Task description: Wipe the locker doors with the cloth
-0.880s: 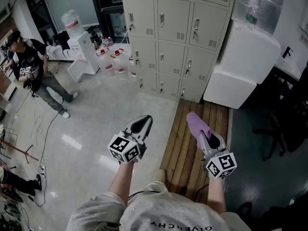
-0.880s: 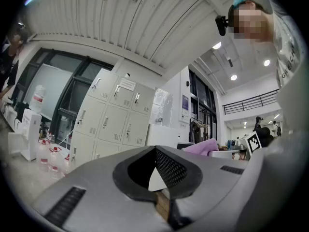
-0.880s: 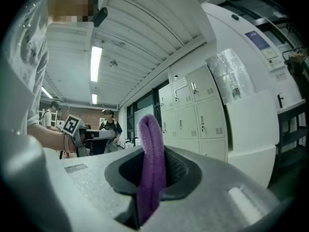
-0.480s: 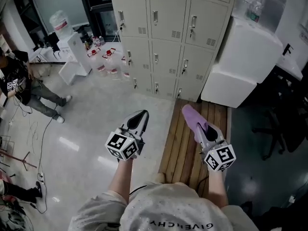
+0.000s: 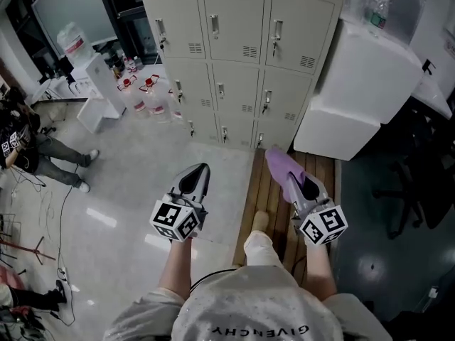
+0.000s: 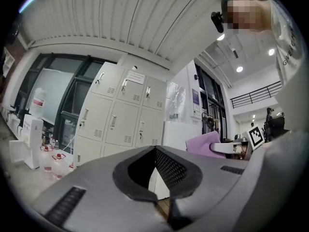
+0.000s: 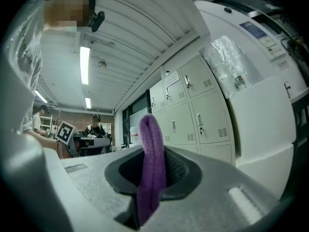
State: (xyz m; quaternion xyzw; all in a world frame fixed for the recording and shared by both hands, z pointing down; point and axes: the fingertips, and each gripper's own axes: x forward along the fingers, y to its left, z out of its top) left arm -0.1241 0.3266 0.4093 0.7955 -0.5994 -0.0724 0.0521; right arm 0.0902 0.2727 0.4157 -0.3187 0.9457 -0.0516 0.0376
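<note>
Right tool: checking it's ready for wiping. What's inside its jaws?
A folded purple cloth, pinched in the right tool and poking past its tips. The cloth's lower end is covered by the tool's body.

Cool, even light falls from ceiling strips (image 7: 85, 64), and the lockers (image 5: 234, 55) show clearly. Pale glare sits on the glossy floor (image 5: 102, 217); the right side is dim. The 2 gripper views bulge and blacken at their edges.

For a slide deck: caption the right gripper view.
Right tool shut on a folded purple cloth, facing the beige lockers.
</note>
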